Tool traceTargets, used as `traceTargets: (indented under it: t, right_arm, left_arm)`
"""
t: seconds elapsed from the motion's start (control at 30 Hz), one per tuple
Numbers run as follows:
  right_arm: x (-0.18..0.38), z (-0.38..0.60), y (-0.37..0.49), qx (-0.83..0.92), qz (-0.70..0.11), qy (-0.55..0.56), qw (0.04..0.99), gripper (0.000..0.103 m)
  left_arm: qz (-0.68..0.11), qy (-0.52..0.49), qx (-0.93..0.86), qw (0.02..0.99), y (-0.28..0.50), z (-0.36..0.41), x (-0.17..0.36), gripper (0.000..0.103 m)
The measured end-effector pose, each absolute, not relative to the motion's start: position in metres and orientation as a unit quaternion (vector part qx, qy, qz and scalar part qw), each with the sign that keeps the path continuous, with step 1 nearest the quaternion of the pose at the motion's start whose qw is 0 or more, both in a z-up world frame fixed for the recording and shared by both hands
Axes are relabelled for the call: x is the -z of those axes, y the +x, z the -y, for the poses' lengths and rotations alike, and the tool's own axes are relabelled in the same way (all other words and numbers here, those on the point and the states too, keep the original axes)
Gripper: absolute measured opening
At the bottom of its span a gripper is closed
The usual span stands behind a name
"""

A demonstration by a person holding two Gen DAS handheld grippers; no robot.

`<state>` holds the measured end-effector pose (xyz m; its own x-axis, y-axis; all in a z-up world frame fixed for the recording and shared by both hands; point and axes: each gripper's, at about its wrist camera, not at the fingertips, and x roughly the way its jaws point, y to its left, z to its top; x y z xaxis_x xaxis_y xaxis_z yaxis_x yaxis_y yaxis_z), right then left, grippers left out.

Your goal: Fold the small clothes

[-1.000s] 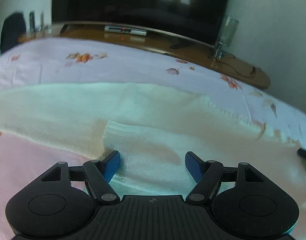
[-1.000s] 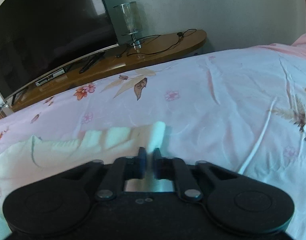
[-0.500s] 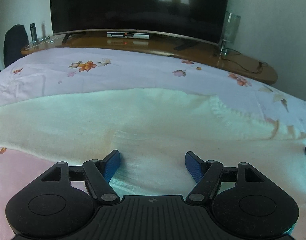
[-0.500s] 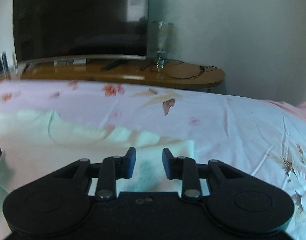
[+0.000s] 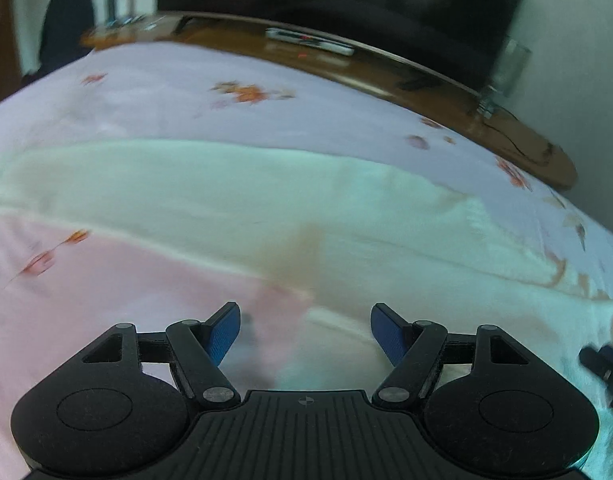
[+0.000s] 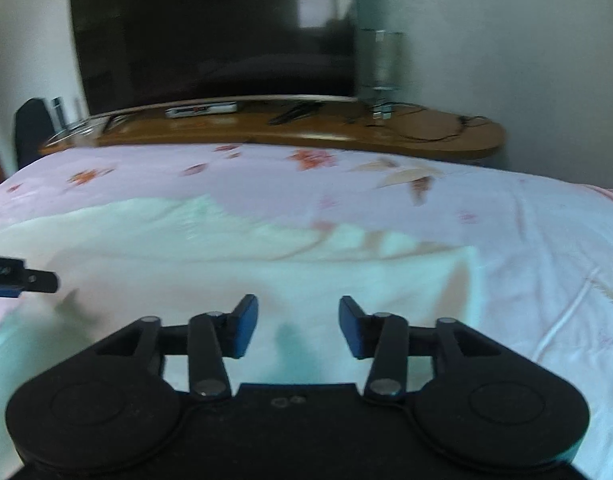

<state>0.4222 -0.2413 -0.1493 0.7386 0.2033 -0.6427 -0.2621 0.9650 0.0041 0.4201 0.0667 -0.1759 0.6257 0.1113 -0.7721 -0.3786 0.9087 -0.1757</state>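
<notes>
On the floral bed sheet (image 6: 526, 240) the cream garment (image 6: 234, 256) lay spread flat ahead of and under both jaws, soft, light and limp, best pinched at a hem corner; left gripper (image 5: 304, 330) gaped wide and empty, right gripper (image 6: 298, 326) had just been opening, holding nothing

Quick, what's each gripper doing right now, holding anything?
Left gripper: open, holding nothing, above the cream garment.
Right gripper: open, jaws have just been opening, nothing between them, garment lies below.
</notes>
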Motion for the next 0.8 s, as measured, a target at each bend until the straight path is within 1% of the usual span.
traceTargets:
  t: [0.03, 0.07, 0.1, 0.13, 0.2, 0.4, 0.43, 0.47, 0.5, 0.53, 0.57, 0.6, 0.8]
  right_arm:
    - [0.149, 0.233, 0.418, -0.134, -0.343, -0.041, 0.929, 0.046]
    - [0.149, 0.225, 0.415, -0.142, -0.346, -0.041, 0.926, 0.046]
    - [0.148, 0.216, 0.412, -0.148, -0.348, -0.042, 0.925, 0.046]
    - [0.147, 0.208, 0.409, -0.153, -0.348, -0.043, 0.924, 0.046]
    - [0.145, 0.191, 0.406, -0.164, -0.348, -0.045, 0.922, 0.046]
    - [0.148, 0.129, 0.399, -0.178, -0.349, -0.057, 0.918, 0.046]
    - [0.149, 0.120, 0.398, -0.177, -0.352, -0.057, 0.917, 0.046]
    - [0.150, 0.112, 0.397, -0.178, -0.355, -0.054, 0.916, 0.046]
    - [0.151, 0.103, 0.396, -0.178, -0.357, -0.053, 0.915, 0.046]
    - [0.152, 0.093, 0.396, -0.175, -0.358, -0.059, 0.915, 0.046]
    - [0.153, 0.085, 0.397, -0.174, -0.356, -0.064, 0.916, 0.046]
    - [0.153, 0.076, 0.398, -0.170, -0.353, -0.070, 0.917, 0.046]
    - [0.159, 0.045, 0.415, -0.145, -0.347, -0.068, 0.924, 0.046]
  left_arm:
    - [-0.408, -0.176, -0.142, 0.885, 0.415, -0.077, 0.175, 0.072]
    - [-0.406, -0.190, -0.147, 0.882, 0.410, -0.089, 0.174, 0.078]
    - [-0.404, -0.202, -0.153, 0.879, 0.405, -0.101, 0.174, 0.094]
    - [-0.396, -0.214, -0.162, 0.878, 0.399, -0.113, 0.173, 0.101]
    - [-0.369, -0.237, -0.183, 0.880, 0.385, -0.139, 0.171, 0.103]
    - [-0.348, -0.338, -0.203, 0.851, 0.360, -0.233, 0.185, 0.102]
    - [-0.345, -0.356, -0.209, 0.843, 0.357, -0.247, 0.190, 0.099]
    - [-0.342, -0.373, -0.214, 0.835, 0.353, -0.260, 0.195, 0.086]
    - [-0.339, -0.391, -0.213, 0.829, 0.350, -0.274, 0.200, 0.076]
    - [-0.333, -0.410, -0.209, 0.823, 0.347, -0.286, 0.205, 0.071]
    - [-0.327, -0.422, -0.208, 0.820, 0.346, -0.297, 0.208, 0.063]
    - [-0.325, -0.427, -0.205, 0.819, 0.346, -0.305, 0.211, 0.062]
    - [-0.294, -0.470, -0.194, 0.809, 0.359, -0.348, 0.223, 0.062]
